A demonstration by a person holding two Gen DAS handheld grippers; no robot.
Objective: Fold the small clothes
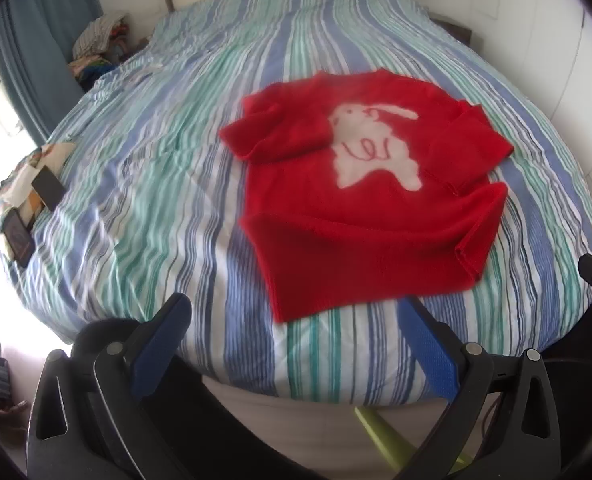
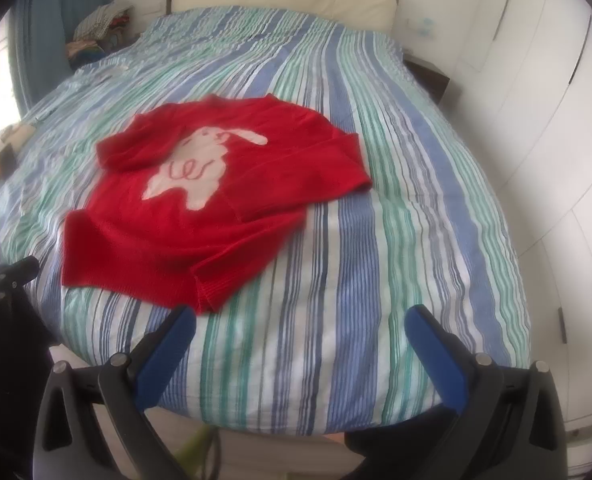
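I see the red sweater [image 1: 360, 216] lying flat mid-bed [image 1: 135, 184], one sleeve folded inward. Phones [image 1: 47, 188] and a clothes pile [image 1: 99, 40] sit far left. My left tool [image 1: 291, 308] and right tool [image 2: 300, 316] both gape wide, empty.

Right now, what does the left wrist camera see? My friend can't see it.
A red sweater with a white animal picture lies on a striped bed cover, one sleeve folded across its front. The left gripper is open and empty at the near edge of the bed.
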